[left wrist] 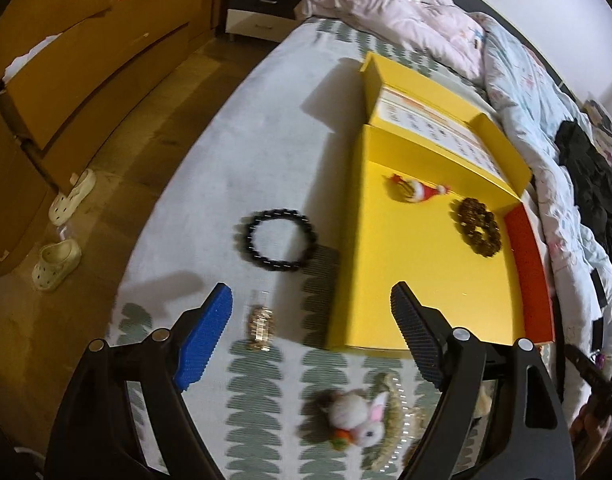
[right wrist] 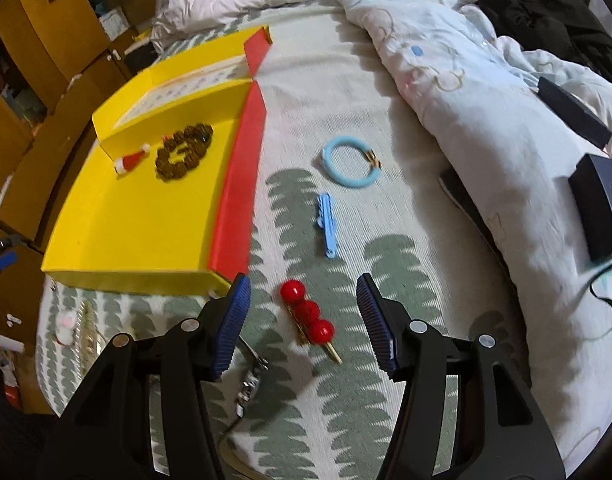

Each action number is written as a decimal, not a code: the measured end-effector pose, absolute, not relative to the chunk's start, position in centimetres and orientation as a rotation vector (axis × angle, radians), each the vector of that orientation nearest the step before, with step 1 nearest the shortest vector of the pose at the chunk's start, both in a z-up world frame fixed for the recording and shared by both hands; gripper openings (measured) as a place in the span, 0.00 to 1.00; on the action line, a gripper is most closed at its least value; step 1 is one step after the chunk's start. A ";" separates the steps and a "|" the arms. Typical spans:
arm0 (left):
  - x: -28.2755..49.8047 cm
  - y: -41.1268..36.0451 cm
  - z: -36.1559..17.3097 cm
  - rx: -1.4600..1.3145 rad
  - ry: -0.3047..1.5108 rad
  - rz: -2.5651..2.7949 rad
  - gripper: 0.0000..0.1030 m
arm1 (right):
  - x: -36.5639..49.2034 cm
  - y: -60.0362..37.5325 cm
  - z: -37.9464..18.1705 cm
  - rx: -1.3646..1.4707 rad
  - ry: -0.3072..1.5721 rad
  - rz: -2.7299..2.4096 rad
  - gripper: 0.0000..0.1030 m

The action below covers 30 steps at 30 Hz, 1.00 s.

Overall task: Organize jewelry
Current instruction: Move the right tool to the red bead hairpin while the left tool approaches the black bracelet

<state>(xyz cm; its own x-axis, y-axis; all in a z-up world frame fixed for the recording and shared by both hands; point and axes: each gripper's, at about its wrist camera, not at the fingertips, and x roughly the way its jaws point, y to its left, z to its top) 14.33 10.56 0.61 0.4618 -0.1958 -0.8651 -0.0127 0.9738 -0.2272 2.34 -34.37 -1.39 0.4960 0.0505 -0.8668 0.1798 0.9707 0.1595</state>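
A yellow box (left wrist: 425, 280) with a red side lies open on the bed; it also shows in the right wrist view (right wrist: 138, 224). Inside lie a brown bead bracelet (left wrist: 478, 227) (right wrist: 184, 152) and a red Santa-hat clip (left wrist: 415, 189) (right wrist: 132, 162). My left gripper (left wrist: 311, 308) is open and empty above a small gold clip (left wrist: 260, 328), with a black bead bracelet (left wrist: 281, 239) beyond and a white rabbit clip (left wrist: 359, 416) close below. My right gripper (right wrist: 304, 296) is open around a red-ball hairpin (right wrist: 307, 312), not touching it. A blue clip (right wrist: 326, 225) and a blue bangle (right wrist: 351, 162) lie further off.
A crumpled duvet (right wrist: 485, 100) and dark clothes (right wrist: 545, 12) border the right. A silver clip (right wrist: 250, 384) lies by my right gripper's left finger. The bed's left edge drops to a wooden floor with white shoes (left wrist: 62, 232) and wardrobes (left wrist: 86, 60).
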 end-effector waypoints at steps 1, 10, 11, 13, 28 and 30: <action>14.5 10.9 0.4 -0.211 1.089 -0.108 0.78 | 2.1 -34.3 -1.7 0.239 1.059 -0.083 0.57; 18.1 12.7 -3.6 -0.213 1.198 -0.075 0.78 | 1.4 -35.5 -4.2 0.246 1.116 -0.124 0.57; 18.4 12.6 -3.9 -0.209 1.205 -0.077 0.78 | 1.4 -35.8 -4.4 0.255 1.121 -0.131 0.57; 19.0 12.4 -4.3 -0.205 1.219 -0.086 0.78 | 1.5 -36.1 -4.7 0.268 1.132 -0.124 0.57; 21.3 13.8 -6.4 -0.216 1.282 -0.041 0.78 | 2.0 -35.4 -6.6 0.229 1.187 -0.100 0.54; 21.4 13.7 -6.6 -0.207 1.287 -0.039 0.76 | 2.0 -35.3 -6.6 0.226 1.185 -0.091 0.53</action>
<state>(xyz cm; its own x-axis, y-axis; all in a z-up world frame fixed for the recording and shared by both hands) 21.41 13.69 -6.61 0.2824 -0.1443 -0.9484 -0.0859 0.9808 -0.1748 2.00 -35.31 -6.62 0.3760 0.0481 -0.9254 0.1883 0.9739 0.1271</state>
